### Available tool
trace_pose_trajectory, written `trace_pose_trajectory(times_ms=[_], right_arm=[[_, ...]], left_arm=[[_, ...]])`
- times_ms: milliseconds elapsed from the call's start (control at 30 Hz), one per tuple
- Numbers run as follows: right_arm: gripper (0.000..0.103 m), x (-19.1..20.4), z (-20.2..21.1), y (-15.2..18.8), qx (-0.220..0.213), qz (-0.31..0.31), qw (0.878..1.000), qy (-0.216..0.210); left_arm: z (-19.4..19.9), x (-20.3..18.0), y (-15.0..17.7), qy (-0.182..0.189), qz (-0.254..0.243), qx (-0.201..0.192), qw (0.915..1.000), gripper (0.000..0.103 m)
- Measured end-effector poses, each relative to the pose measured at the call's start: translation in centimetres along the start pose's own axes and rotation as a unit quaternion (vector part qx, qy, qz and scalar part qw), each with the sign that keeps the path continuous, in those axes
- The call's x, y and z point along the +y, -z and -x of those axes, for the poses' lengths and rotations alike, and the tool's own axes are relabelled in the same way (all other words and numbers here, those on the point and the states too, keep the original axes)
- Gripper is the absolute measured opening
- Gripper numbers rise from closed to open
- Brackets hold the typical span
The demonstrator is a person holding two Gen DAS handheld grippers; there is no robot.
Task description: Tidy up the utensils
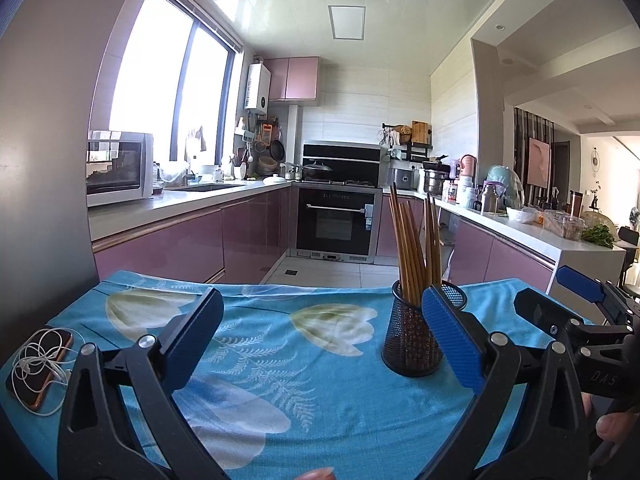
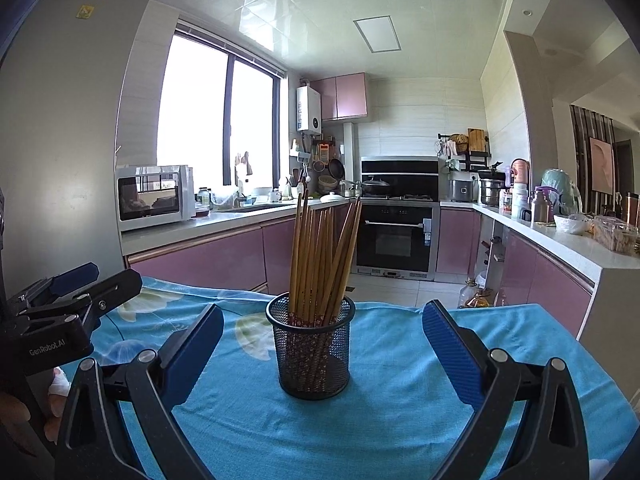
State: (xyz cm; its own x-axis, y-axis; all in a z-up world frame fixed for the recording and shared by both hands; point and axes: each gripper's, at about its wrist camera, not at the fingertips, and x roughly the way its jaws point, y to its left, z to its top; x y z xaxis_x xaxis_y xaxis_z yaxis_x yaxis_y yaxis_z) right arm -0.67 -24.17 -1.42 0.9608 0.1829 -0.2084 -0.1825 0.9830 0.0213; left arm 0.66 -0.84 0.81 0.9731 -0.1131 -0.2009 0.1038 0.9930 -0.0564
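A: Start closest in. What are the two tools doing?

B: The left hand-held gripper (image 1: 322, 344) is spread wide with nothing between its fingers, hovering over the blue flowered cloth (image 1: 260, 344) that covers the worktop. The right hand-held gripper (image 2: 322, 350) is just as released, empty too, and it faces the mesh holder (image 2: 311, 346) head on.

A: And the utensils themselves?

B: The chopsticks (image 2: 320, 256) all stand bundled in that black mesh holder, tips up and fanned slightly apart. The holder sits upright on the cloth, near the middle of the worktop, closer to the right tool; from the left wrist view it stands off to the right, partly behind that tool's blue pad.

A: Anything left lying loose?

B: No stray chopstick shows on the cloth in either view. The only other thing on it is a phone (image 1: 38, 368) with white earphones (image 1: 36, 360) coiled on top, at the left edge, well apart from the holder.

A: So how far along is it?

B: I'd judge it finished or nearly so: everything is gathered, nothing is being gripped. What is left, at most, is withdrawing both tools.

A: And beyond the worktop?

B: Pink kitchen cabinets (image 2: 200, 256), an oven (image 2: 394, 236) and a bright window (image 2: 212, 120).
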Motion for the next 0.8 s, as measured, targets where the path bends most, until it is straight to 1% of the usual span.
trace_pose_trajectory(times_ms=[800], right_arm=[[0.096,-0.04,0.0,-0.22,0.007,-0.004,1.0,-0.004]], left_arm=[[-0.04,-0.04,0.13,0.0,-0.003,0.002,1.0,0.098]])
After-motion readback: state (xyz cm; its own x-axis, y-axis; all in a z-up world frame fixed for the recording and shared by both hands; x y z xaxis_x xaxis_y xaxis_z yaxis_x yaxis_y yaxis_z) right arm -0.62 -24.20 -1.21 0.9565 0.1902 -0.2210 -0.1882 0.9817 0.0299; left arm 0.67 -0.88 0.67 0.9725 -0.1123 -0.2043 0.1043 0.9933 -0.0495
